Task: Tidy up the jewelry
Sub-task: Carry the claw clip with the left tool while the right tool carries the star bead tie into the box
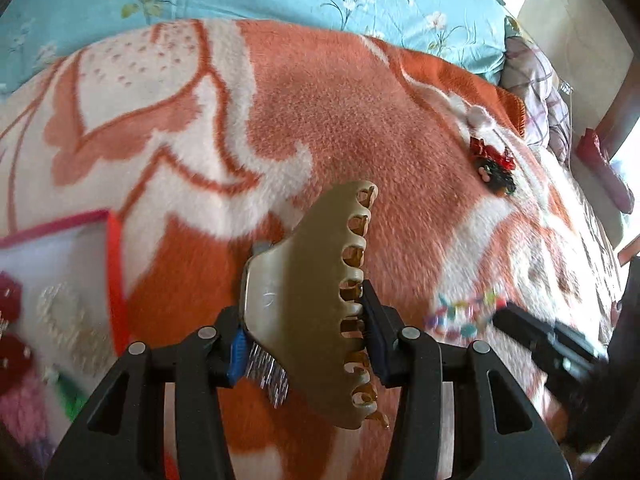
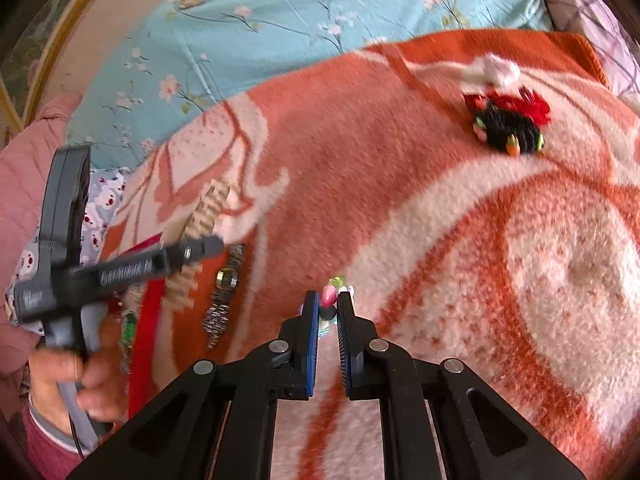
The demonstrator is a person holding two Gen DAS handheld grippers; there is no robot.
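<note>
Left wrist view first: my left gripper [image 1: 302,332] is clamped across a large olive-tan hair claw clip [image 1: 320,304], one pad on its flat hinge side, the other against its row of teeth, so the clip hangs crosswise between my fingers above the orange-and-white blanket [image 1: 340,120]. At about nine o'clock lies a white tray with a pink rim [image 1: 56,222], already holding a pale beaded piece and some dark red ones, blurred. At two o'clock on the blanket sits a red and black hair tie cluster [image 1: 494,166], and at four o'clock a string of many-coloured beads [image 1: 464,314] is smeared with motion, with my other gripper's dark tip just beside it. I judge this to be the carrying step: the clip is off the blanket and the tray is its likely place, so the next move calls for swinging toward nine o'clock and lowering before I let go. Right wrist view next: my right gripper [image 2: 329,312] is pinched nearly closed on a few small beads, a pink one and a black one showing between the tips, so I take it that I am holding that bead string by a short section. A metal wristwatch [image 2: 224,292] lies at nine o'clock near the tray's red edge, the hair ties at one o'clock, well apart. The hand [image 2: 76,372] holding my left tool shows at eight o'clock. The beads need a slow lift, since so thin a pinch could slip.
</note>
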